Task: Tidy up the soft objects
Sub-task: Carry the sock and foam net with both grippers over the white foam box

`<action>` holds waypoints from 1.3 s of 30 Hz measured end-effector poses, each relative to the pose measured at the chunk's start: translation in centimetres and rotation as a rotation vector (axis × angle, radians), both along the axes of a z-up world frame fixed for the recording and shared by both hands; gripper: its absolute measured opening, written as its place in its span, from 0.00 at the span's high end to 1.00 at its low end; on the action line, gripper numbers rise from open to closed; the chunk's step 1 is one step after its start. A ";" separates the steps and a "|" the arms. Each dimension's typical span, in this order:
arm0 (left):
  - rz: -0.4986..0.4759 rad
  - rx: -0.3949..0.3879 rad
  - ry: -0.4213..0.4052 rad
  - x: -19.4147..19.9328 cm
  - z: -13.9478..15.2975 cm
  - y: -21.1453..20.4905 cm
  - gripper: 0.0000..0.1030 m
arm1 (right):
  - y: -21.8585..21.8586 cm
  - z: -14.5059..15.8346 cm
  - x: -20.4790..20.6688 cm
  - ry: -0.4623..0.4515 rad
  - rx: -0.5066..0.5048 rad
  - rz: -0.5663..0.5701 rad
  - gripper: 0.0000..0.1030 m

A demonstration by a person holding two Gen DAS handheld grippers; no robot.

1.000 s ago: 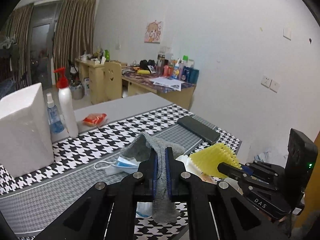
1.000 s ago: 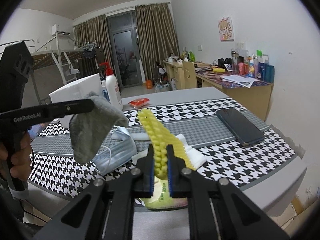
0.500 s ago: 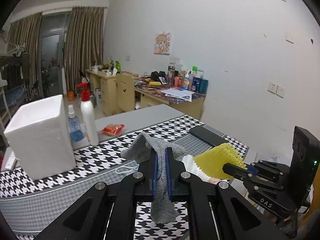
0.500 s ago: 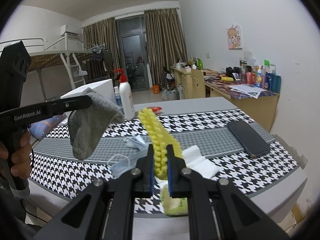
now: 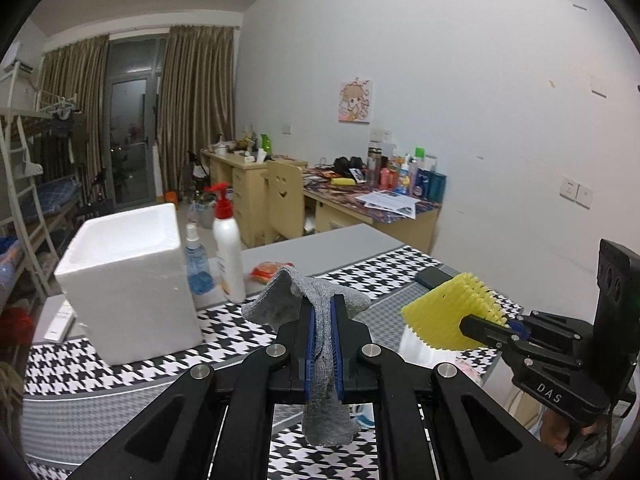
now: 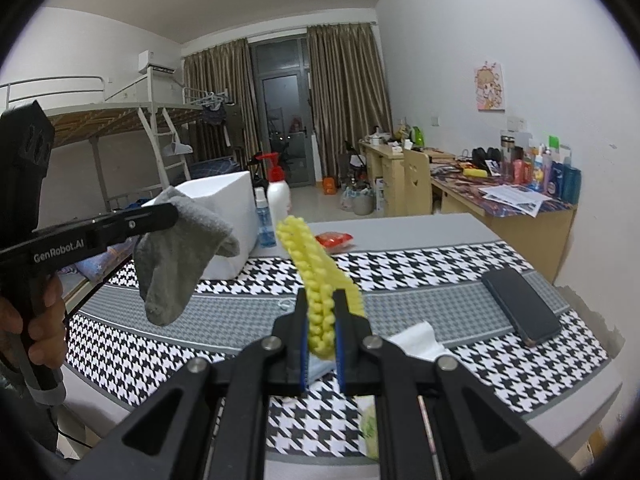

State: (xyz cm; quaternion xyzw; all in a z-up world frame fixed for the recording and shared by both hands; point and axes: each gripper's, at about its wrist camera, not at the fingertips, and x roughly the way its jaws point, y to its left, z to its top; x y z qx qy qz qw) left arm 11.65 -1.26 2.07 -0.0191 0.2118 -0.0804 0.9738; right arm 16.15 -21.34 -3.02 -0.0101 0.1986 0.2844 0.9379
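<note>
Fingers (image 5: 322, 344) first: on my left gripper (image 5: 322, 312) they're clamped on the grey sock (image 5: 320, 322), which drapes over the tips and hangs limp below them, clear of the worktop (image 5: 120, 412). On my right gripper (image 6: 322, 320) the fingers (image 6: 301, 344) are closed on the yellow foam net (image 6: 316, 276), its ribbed length sticking up and away from the tips, also held in the air.

Now by size. Worktop under both, covered in a houndstooth cloth (image 6: 400, 268) with a grey band across it. White foam box (image 5: 128, 280) stands on the left part of it, open at the top. Just beside it I see a white pump bottle (image 5: 228, 248) with a red head, and a small blue spray bottle (image 5: 198, 260) between box and pump bottle. A dark phone (image 6: 520, 304) lies flat near the right edge. White tissue (image 6: 416, 340) sits near the front edge, just past my right fingers. A red packet (image 6: 334, 239) lies on the bare grey part behind the cloth.

From the right camera I see a hand (image 6: 36, 320) wrapped round the left gripper's handle, sock dangling in front of the box.
</note>
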 end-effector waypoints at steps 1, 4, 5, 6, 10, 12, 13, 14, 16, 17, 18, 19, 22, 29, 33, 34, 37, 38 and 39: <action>0.006 0.003 -0.002 -0.1 0.1 0.2 0.92 | 0.2 0.2 0.1 0.000 0.003 0.002 0.87; 0.023 0.012 -0.013 -0.3 0.5 1.0 0.92 | 0.9 0.7 0.2 -0.003 0.012 0.019 0.87; 0.030 0.014 -0.017 -0.4 0.7 1.2 0.92 | 1.1 0.8 0.2 -0.006 0.013 0.024 0.87; 0.042 0.014 -0.021 -0.3 0.9 1.5 0.92 | 1.4 0.9 0.2 -0.011 0.014 0.029 0.87; 0.062 0.028 -0.039 -0.5 1.4 2.1 0.92 | 2.4 1.5 0.5 -0.015 0.027 0.050 0.87; 0.063 0.032 -0.045 -0.4 1.7 2.3 0.92 | 2.8 1.8 0.8 -0.016 0.030 0.052 0.87; 0.065 0.034 -0.047 -0.4 1.8 2.4 0.92 | 3.0 2.0 1.0 -0.014 0.032 0.055 0.87; 0.068 0.036 -0.047 -0.3 1.9 2.6 0.92 | 3.2 2.1 1.1 -0.013 0.033 0.059 0.87; 0.074 0.036 -0.045 -0.1 2.1 2.8 0.92 | 3.8 2.3 1.3 -0.018 0.031 0.067 0.87; 0.079 0.036 -0.046 0.0 2.2 2.9 0.92 | 4.0 2.4 1.3 -0.019 0.030 0.070 0.87; 0.083 0.035 -0.046 0.0 2.3 3.1 0.92 | 4.2 2.5 1.3 -0.023 0.030 0.075 0.87; 0.088 0.035 -0.044 0.1 2.4 3.2 0.92 | 4.4 2.6 1.2 -0.026 0.031 0.080 0.87; 0.095 0.036 -0.039 0.3 2.8 3.4 0.92 | 5.0 3.0 1.3 -0.030 0.022 0.092 0.87; 0.104 0.037 -0.058 0.4 4.3 4.0 0.92 | 5.9 4.6 1.9 -0.048 0.036 0.111 0.87; 0.112 0.047 -0.077 0.6 5.1 4.3 0.92 | 6.6 5.3 2.2 -0.067 0.037 0.123 0.87; 0.116 0.047 -0.082 0.7 5.2 4.4 0.92 | 6.8 5.5 2.4 -0.068 0.037 0.124 0.87; 0.126 0.051 -0.094 0.9 5.7 4.6 0.92 | 7.2 5.8 2.8 -0.067 0.034 0.129 0.87; 0.132 0.051 -0.099 1.0 5.9 4.7 0.92 | 7.4 6.0 2.9 -0.070 0.030 0.135 0.87; 0.136 0.050 -0.101 1.1 6.0 4.8 0.92 | 7.5 6.0 3.0 -0.073 0.028 0.136 0.87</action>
